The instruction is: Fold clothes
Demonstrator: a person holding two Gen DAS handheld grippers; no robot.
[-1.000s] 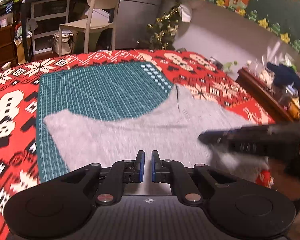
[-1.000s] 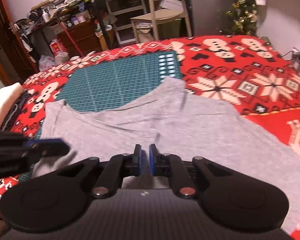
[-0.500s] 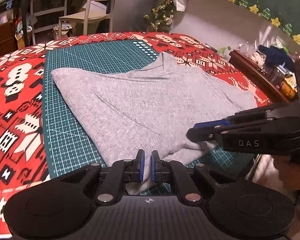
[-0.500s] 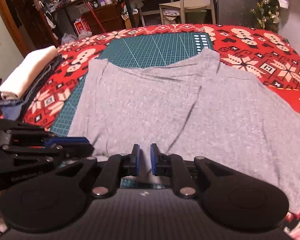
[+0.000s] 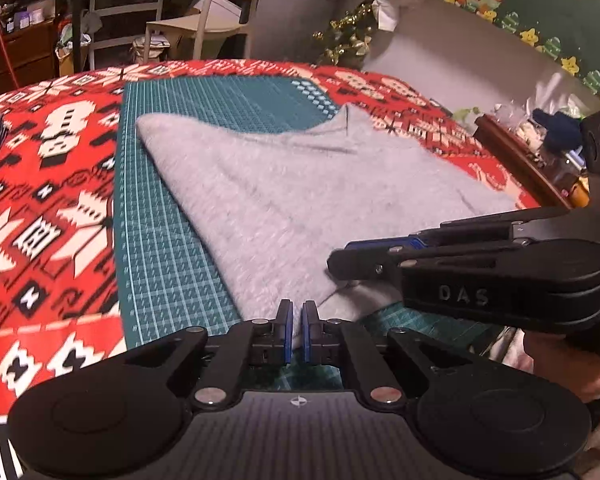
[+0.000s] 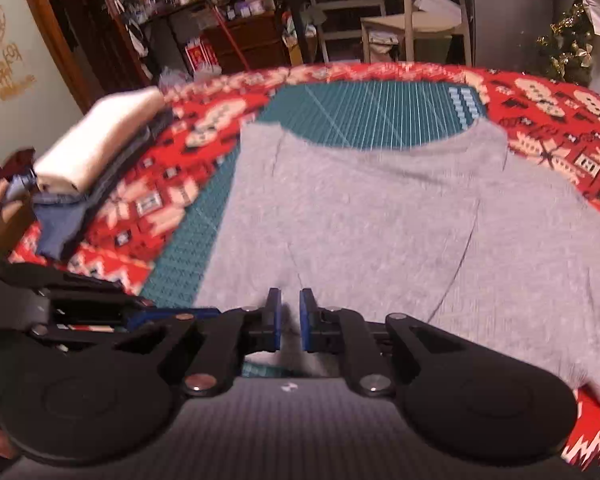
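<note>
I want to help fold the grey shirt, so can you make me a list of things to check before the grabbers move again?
1. Left gripper pinching the grey shirt: ok, cloth sits between its nearly closed pads at the near edge.
2. Right gripper pinching the shirt: ok, grey cloth between its pads too.
3. Shirt lying on the green cutting mat: partly ok, its right side spills onto the red patterned cover.
4. Shirt flat: not ok, creases run across the cloth.
5. Folded pile out of the way: ok, it sits well off to the left.
6. Grippers apart from each other: ok, close side by side, not touching.
</note>
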